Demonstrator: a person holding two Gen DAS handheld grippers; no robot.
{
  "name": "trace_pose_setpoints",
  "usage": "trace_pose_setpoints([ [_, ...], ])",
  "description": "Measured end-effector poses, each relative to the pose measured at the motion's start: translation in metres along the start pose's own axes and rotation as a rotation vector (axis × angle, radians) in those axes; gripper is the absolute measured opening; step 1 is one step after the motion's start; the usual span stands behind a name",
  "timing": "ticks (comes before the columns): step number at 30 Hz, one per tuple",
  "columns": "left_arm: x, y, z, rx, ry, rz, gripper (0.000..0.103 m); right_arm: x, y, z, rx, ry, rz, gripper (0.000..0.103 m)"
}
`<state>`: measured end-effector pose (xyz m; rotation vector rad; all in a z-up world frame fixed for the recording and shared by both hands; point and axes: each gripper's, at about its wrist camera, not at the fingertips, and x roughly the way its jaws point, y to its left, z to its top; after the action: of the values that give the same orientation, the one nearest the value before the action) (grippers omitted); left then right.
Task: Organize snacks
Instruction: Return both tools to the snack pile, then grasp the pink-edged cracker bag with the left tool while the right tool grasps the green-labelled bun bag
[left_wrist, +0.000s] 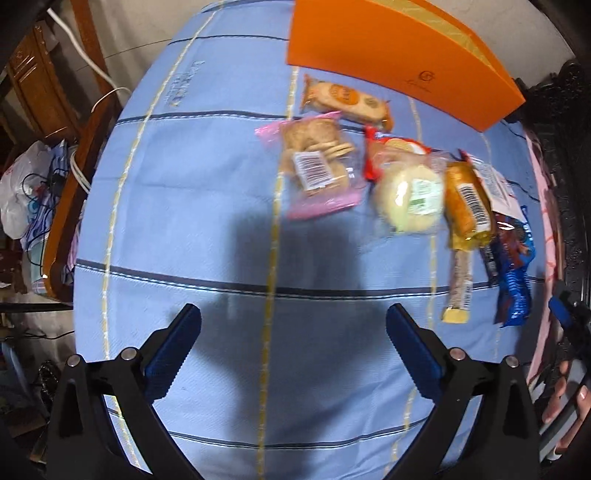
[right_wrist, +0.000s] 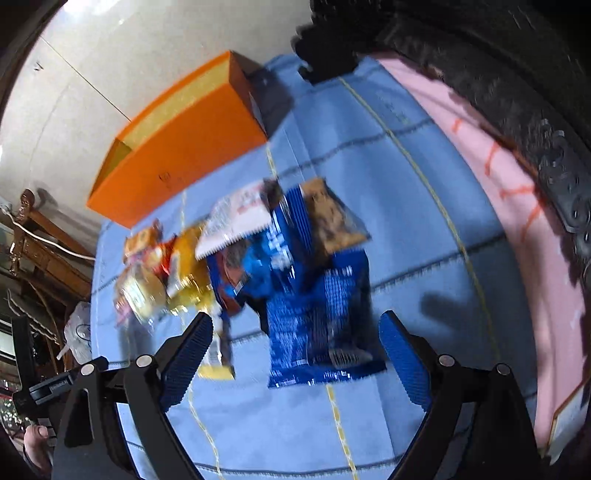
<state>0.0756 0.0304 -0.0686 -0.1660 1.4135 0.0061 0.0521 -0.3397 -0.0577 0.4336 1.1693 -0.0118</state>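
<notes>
Bright overhead light, hard shadows on the bedsheet (left_wrist: 207, 192), motion blur, fisheye-warped edges.

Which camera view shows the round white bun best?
The left wrist view. There the bun lies unobstructed in its clear wrapper, green label visible, between the biscuit pack and a yellow pack. In the right wrist view the snack pile is blurred, so I cannot pick it out with certainty.

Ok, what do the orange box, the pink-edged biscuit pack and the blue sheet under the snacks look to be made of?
Orange box: probably matte card, flat with crisp folded edges and no glare. Pink-edged biscuit pack: clear glossy plastic film, the biscuits showing through, with a stuck-on barcode label. Blue sheet: woven fabric, matte, with stitched stripes and soft creases.
</notes>
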Motion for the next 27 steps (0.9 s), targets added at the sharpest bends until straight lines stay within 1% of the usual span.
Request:
trace_pose_setpoints([
  [4,0.000,0.012,0.003,-0.024,-0.026,0.023,0.098,0.004,0.010,-0.007,-0.021,0.020,0.019,0.092],
  [7,0.004,0.014,0.013,-0.035,-0.026,0.043,0.098,0.005,0.019,-0.011,-0.043,0.027,0.025,0.092],
  [12,0.008,0.017,0.045,-0.096,-0.021,0.017,0.098,0.004,0.025,-0.016,-0.087,0.034,0.012,0.092],
  [15,0.013,0.016,0.064,-0.123,-0.019,0.009,0.098,0.003,0.019,-0.018,-0.074,0.037,0.013,0.092],
  [18,0.024,0.015,0.084,-0.160,0.009,0.006,0.098,0.003,0.012,-0.017,-0.055,0.036,0.003,0.092],
  [21,0.042,0.014,0.097,-0.205,0.052,-0.024,0.098,0.002,0.008,-0.013,-0.039,0.035,0.007,0.092],
  [23,0.052,0.008,0.105,-0.189,0.056,-0.004,0.099,0.002,0.009,-0.009,-0.040,0.032,0.006,0.092],
  [27,0.062,0.000,0.114,-0.170,0.065,0.003,0.099,0.004,0.013,0.000,-0.044,0.031,0.016,0.092],
])
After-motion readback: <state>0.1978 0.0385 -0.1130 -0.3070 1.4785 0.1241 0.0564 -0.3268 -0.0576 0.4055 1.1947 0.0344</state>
